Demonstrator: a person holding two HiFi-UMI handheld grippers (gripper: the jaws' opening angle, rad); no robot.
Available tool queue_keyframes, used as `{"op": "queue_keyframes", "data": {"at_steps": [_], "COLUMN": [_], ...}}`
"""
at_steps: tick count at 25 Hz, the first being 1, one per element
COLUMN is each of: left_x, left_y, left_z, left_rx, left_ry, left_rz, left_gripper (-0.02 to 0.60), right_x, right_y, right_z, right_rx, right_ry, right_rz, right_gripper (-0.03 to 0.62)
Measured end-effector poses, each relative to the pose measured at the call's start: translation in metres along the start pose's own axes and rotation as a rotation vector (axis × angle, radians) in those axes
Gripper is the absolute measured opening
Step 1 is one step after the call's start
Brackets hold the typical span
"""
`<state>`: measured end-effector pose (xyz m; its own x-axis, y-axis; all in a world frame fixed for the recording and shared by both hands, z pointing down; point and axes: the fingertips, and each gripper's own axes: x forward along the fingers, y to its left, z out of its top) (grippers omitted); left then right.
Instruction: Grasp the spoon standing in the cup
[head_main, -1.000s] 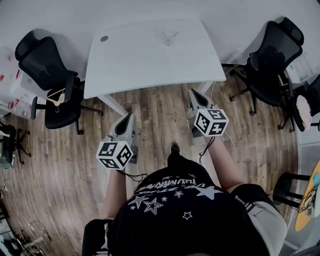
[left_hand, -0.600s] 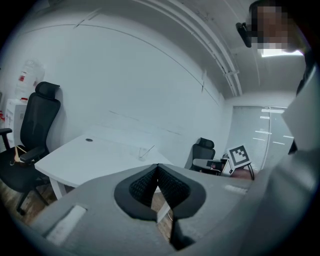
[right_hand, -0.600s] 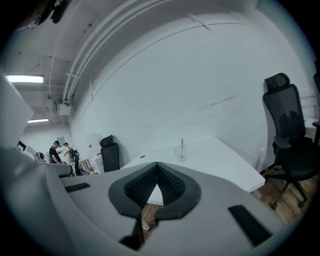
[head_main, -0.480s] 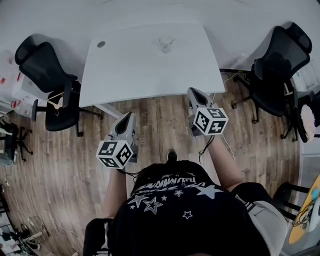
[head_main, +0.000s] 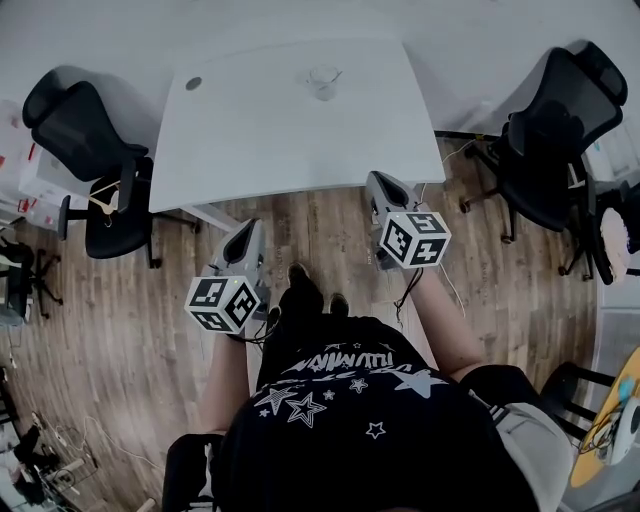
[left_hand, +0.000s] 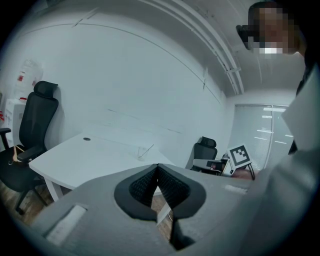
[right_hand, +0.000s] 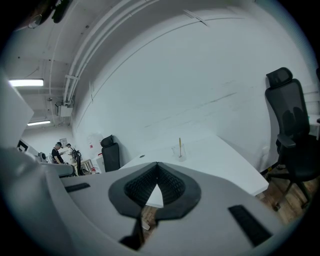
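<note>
Head view: left gripper (head_main: 245, 230) and right gripper (head_main: 378, 182) are both short of the bench (head_main: 250, 140), over the wood floor. The cup (head_main: 322, 82) with the spoon (head_main: 330, 75) is far ahead of both jaws, near the bench's far edge and well apart from them.

Left gripper view: jaws together, nothing between the pads. The cup (left_hand: 143, 153) is ahead, just left of the jaw line, and the spoon (left_hand: 148, 149) leans right out of it.

Right gripper view: jaws together, empty. The cup (right_hand: 180, 153) is ahead, slightly right of the jaws, and the spoon (right_hand: 180, 143) handle stands above the rim.

Handling, my read:
- Spoon is thin, light and stiff, with a slim handle that is likely to slip.
- Cup looks clear and light, so it tips easily.
- Open the jaws first, pinch the handle above the rim, and lift straight up without side load on the cup.
</note>
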<state>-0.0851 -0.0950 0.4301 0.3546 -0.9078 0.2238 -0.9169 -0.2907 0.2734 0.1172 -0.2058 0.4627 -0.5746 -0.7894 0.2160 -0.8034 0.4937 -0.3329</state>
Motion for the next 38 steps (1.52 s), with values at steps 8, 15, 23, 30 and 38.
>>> {"op": "queue_keyframes", "data": {"at_steps": [8, 15, 23, 30, 38], "left_x": [0.034, 0.081, 0.138, 0.188, 0.229], "left_y": [0.016, 0.032, 0.07, 0.107, 0.139], "left_z": [0.004, 0.02, 0.038, 0.058, 0.075], "left_rx": [0.008, 0.021, 0.023, 0.024, 0.023], "left_ry": [0.005, 0.008, 0.028, 0.042, 0.056], "left_rz": [-0.021, -0.06, -0.092, -0.109, -0.131], "left_gripper": [0.008, 0.008, 0.008, 0.008, 0.008], "right_x": [0.013, 0.042, 0.101, 0.163, 0.216], "right_y": [-0.017, -0.039, -0.061, -0.077, -0.086], "right_z": [0.008, 0.023, 0.042, 0.058, 0.057], "right_rx": [0.001, -0.002, 0.008, 0.011, 0.007], "right_ry": [-0.011, -0.02, -0.029, -0.021, 0.026], "right_rz": [-0.043, -0.086, -0.13, -0.159, -0.194], "right_gripper": [0.009, 0.009, 0.009, 0.009, 0.009]}}
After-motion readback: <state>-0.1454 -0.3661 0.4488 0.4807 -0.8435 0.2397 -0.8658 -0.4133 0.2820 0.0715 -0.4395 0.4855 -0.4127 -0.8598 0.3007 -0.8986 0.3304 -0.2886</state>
